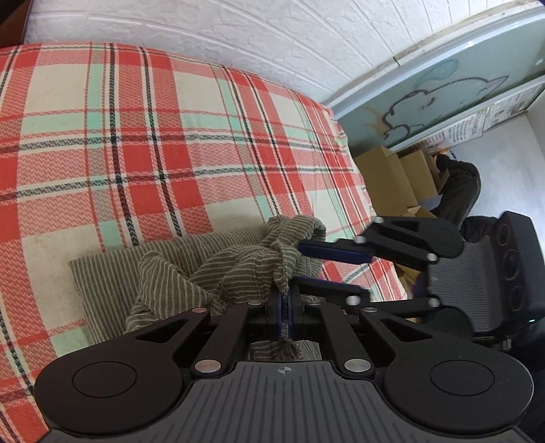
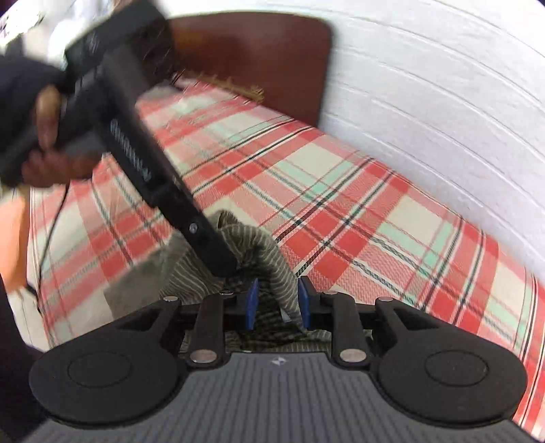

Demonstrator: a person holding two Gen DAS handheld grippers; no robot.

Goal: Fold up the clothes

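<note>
Plaid bedcover under striped garment, white wall behind.

A bunched garment lies on the bed cover, near its front edge. The left gripper sits at the garment's near side, the right gripper just to its right. A wall runs behind the bed; 2 boxes stand on the floor to the right.
</note>
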